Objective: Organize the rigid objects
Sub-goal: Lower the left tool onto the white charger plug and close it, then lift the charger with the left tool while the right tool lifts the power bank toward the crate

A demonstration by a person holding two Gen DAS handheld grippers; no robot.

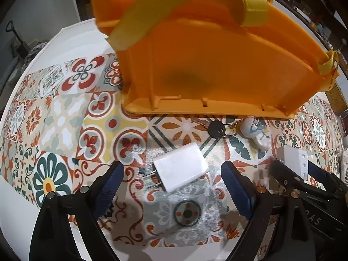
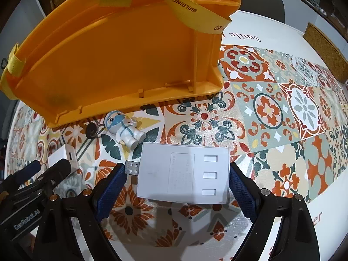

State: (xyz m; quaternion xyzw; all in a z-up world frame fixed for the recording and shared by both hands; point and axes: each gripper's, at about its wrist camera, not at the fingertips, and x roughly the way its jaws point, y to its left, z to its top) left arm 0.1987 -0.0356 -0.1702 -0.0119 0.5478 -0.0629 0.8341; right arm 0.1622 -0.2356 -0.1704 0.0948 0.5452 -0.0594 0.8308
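On the glossy tile-patterned tablecloth (image 2: 271, 113), both grippers' ribbed blue jaws stand apart. The left gripper (image 1: 171, 187) flanks a smooth white boxy charger (image 1: 180, 169); the right gripper (image 2: 175, 187) brackets a flat rectangular USB hub (image 2: 184, 174) without pressing it, before a rigid orange plastic bin (image 2: 108, 54).

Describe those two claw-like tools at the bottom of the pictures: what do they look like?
Each is a handheld gripper: the left gripper and right gripper have glossy black plastic frames splaying into two fingers. The fingers carry dark blue, rough-textured pads and small round brass and silver fasteners. White lettering on the left gripper's body reads "GenRobot.AI". No cables, sleeves or hands show.
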